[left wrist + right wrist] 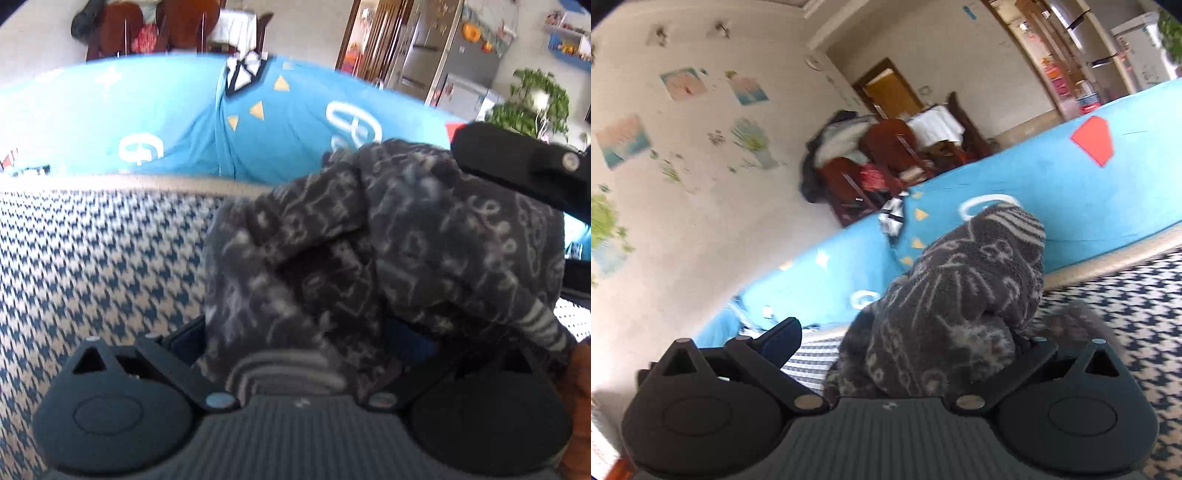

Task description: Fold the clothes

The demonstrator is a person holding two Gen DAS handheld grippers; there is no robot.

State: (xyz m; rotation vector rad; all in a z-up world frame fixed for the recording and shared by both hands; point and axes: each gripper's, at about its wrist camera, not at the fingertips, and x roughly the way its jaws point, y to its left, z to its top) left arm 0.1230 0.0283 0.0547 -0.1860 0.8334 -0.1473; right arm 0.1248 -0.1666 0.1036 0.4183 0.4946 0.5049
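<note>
A dark grey fleece garment [369, 236] with a pale line pattern and striped cuffs lies bunched on the blue-and-white houndstooth cover [92, 258]. My left gripper [299, 339] stands open with its fingers wide apart, and the bundle fills the space between them, one striped cuff resting on the gripper body. My right gripper [908, 343] is also open. The garment [960, 295] rises in a heap between its fingers, and a gap shows beside the left fingertip [783, 339]. In the left wrist view the right gripper's black finger [517, 166] sits over the garment's top right.
A bright blue patterned sheet [166, 122] runs behind the houndstooth cover. Beyond it stand wooden chairs [886, 155] piled with clothes, a fridge [443, 55] and a green plant [532, 99]. A person's hand [580, 387] shows at the lower right.
</note>
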